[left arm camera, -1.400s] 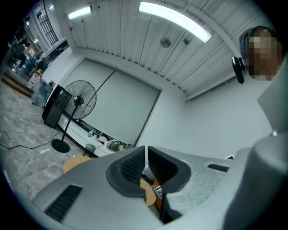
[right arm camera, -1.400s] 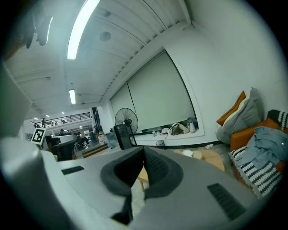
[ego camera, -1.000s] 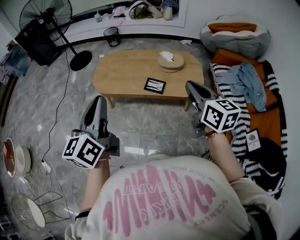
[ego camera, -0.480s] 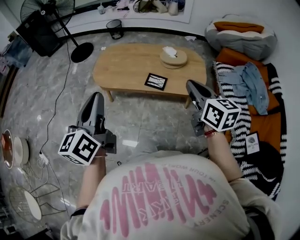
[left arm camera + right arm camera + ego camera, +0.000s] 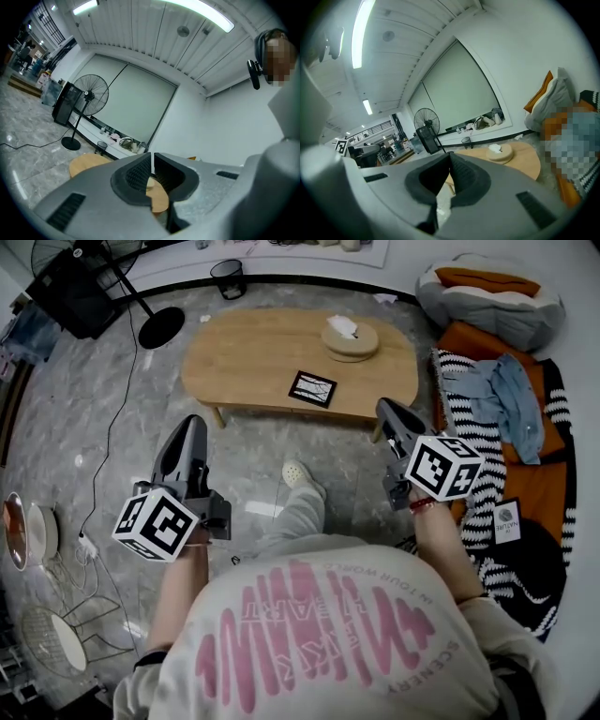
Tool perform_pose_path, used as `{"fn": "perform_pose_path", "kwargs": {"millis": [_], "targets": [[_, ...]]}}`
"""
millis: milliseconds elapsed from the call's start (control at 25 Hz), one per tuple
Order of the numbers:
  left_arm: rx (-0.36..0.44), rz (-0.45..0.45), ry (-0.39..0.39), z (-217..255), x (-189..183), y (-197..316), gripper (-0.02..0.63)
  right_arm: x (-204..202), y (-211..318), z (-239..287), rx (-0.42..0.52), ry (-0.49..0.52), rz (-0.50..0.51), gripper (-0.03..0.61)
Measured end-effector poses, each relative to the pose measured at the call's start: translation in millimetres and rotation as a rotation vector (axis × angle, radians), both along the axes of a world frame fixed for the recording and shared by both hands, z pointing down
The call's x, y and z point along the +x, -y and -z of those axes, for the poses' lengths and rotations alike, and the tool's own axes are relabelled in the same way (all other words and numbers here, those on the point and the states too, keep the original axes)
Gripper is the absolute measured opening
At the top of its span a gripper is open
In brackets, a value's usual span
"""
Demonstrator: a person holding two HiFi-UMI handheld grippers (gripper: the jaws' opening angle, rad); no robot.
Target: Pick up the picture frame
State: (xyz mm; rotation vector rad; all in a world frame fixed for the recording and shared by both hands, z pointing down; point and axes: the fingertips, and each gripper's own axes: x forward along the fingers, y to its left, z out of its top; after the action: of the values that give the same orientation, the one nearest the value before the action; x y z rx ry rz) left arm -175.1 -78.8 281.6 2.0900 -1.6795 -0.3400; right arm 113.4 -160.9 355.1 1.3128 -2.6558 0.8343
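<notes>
Picture frame, a small square one with a black border and a pale, line-marked face (image 5: 311,388), was what I had to reach, and I sized the scene up from the biggest piece down. An oval, light-wood low surface (image 5: 234,352) stood ahead of me on the grey marbled floor (image 5: 112,427). The picture frame lay flat on it, close to the near edge and a little right of the middle, turned slightly askew. A round wooden tissue holder (image 5: 349,337) sat further back, apart from it. Being nearly square, the frame offered no long side to line up with.

Both tools hung short of the surface, over the floor, touching nothing. The left tool (image 5: 193,422) was well apart from the frame, which lay ahead and to its right. The right tool (image 5: 382,407) stood by the near edge, with the frame ahead and just to its left, so I judged the right hand the nearer. Each tool's jaws were pressed together with nothing between them, so they would need to part first.
</notes>
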Motion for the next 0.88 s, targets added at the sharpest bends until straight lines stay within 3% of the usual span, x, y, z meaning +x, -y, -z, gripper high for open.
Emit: {"fn": "perform_pose_path", "kwargs": {"millis": [400,640,880], "targets": [[-0.092,-0.085,-0.026,-44,12,93,0.023,11,57,-47,-0.118,-0.042,-0.039,0.006],[-0.152,-0.061,-0.068,-77,-2,175,0.023,-1,125,-78,-0.192,-0.064,-0.037,0.006],[-0.250,-0.069,-0.048,-119,-16,234,0.023,-25,189,-106,-0.246,-0.065,-0.023,0.006]]}}
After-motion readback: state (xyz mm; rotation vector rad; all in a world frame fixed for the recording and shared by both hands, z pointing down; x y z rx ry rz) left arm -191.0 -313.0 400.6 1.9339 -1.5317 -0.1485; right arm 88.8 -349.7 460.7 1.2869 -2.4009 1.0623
